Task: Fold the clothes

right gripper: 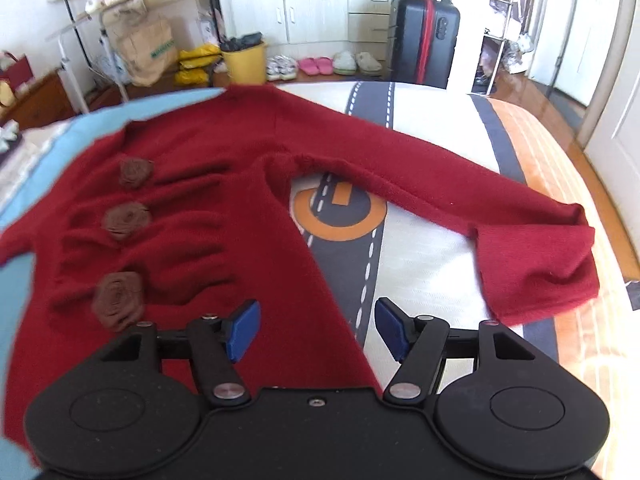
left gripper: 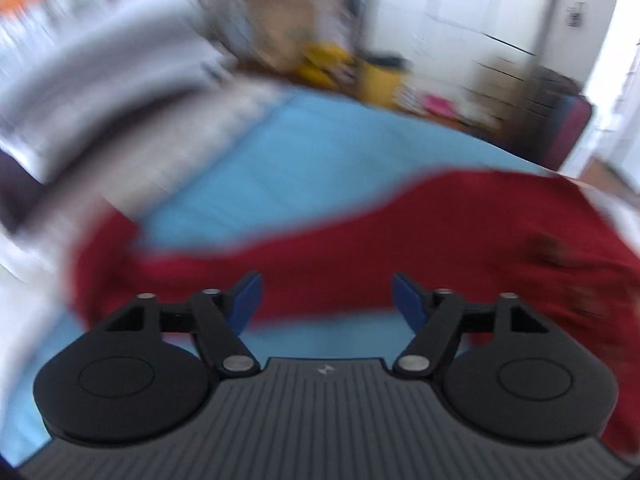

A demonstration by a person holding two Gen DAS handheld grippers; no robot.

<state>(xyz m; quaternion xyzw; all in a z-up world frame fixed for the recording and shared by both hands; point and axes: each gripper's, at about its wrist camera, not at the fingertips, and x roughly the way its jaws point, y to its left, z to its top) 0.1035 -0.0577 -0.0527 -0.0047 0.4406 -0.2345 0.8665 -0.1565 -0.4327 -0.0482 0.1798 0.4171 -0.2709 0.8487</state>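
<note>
A red sweater (right gripper: 224, 208) is lying spread across the middle of the frame on the bed (right gripper: 440, 248); the left gripper (left gripper: 327, 300) and right gripper (right gripper: 318, 328) are both gaping open, holding nothing.

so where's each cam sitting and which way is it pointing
Left wrist: rides on the left gripper, looking forward over a red sweater on a blue sheet toward a cluttered room; heavily motion-blurred. Its own open jaws show at the bottom.
Right wrist: rides on the right gripper, looking along the sweater, its three brown rosettes and outstretched sleeve, to a black suitcase. Its own open jaws show.
Shared: the red sweater, the blue sheet and a yellow bucket beyond the bed.
</note>
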